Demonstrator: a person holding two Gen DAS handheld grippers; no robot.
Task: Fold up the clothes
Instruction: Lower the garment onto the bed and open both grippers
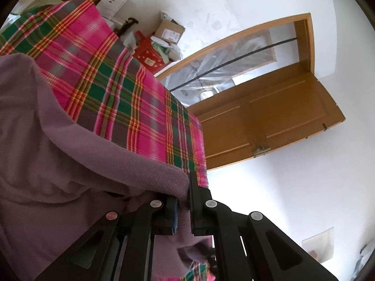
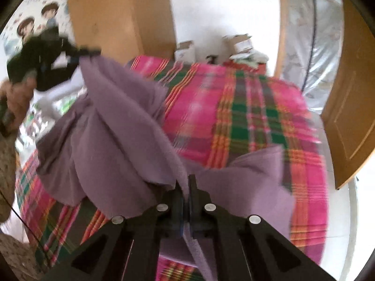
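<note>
One purple garment point(image 2: 112, 126) hangs over one plaid bed cover point(image 2: 234, 107), pinched by two grippers, the left gripper point(image 1: 184, 207) and the right gripper point(image 2: 186, 196)

Open plaid bedspread point(image 2: 246, 107) ahead, boxes point(image 1: 168, 31) beyond, door point(image 1: 269, 117) beside

At bottom centre the right claw point(image 2: 186, 187) pinches a fold of the purple garment point(image 2: 112, 140), which stretches up to the left claw point(image 2: 82, 52) at upper left. Below lies the plaid bed cover point(image 2: 246, 107).
</note>
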